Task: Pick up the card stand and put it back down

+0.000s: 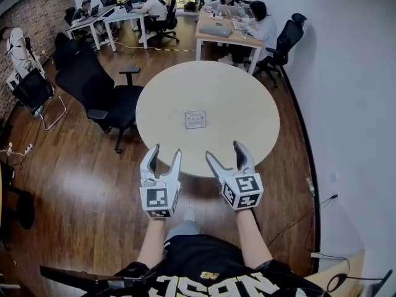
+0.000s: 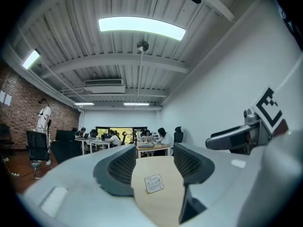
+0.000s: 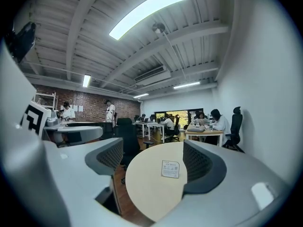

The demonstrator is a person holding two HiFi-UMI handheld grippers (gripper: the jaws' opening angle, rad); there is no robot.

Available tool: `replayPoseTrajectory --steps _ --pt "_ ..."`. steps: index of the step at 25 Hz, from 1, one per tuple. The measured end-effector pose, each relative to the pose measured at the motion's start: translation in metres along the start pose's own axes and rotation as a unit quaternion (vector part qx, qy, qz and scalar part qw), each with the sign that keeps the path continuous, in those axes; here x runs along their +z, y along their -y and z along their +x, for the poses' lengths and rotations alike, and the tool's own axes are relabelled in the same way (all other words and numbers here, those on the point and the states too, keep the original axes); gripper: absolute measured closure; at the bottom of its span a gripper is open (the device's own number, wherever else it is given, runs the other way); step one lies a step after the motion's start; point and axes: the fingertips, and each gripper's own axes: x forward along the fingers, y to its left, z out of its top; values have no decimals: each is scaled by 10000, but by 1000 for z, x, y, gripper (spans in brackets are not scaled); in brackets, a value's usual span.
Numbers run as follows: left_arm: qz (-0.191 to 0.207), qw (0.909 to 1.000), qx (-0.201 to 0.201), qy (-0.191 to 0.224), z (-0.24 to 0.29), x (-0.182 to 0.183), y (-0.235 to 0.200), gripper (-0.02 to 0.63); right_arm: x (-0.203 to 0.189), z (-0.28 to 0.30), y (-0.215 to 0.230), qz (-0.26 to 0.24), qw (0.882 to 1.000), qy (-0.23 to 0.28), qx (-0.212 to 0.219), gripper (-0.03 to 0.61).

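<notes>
Pale wood makes the top of the round bench (image 1: 247,98), and on it, near the middle, the small white card stand (image 1: 195,119) stands alone. Nothing touches it. Both grippers hang in the air above the near edge of the bench, well apart from the card stand, one at each side of it.

The left gripper (image 1: 166,151) has its jaws apart with nothing between the pads; in the left gripper view the card stand shows only far ahead through the gap. The right gripper (image 1: 224,150) is released too, with its jaws spread wider than the left ones, and it holds nothing.

A black office chair (image 1: 102,91) stands just beside the left side of the bench on the dark wooden floor (image 1: 74,166). Further back, people sit at desks (image 1: 226,33) with computers
</notes>
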Motion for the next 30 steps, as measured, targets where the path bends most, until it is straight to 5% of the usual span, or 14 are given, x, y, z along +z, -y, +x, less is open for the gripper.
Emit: replayPoseTrajectory --steps 14,24,30 --pt "-181 9983 -546 21 113 -8 -32 362 13 107 36 5 9997 -185 151 184" --pt "-256 9968 -516 -557 146 -55 -35 362 -22 144 42 131 9956 -660 654 210" --pt "-566 9914 -600 -1015 168 -116 -41 329 -57 158 44 296 9912 -1001 812 215"
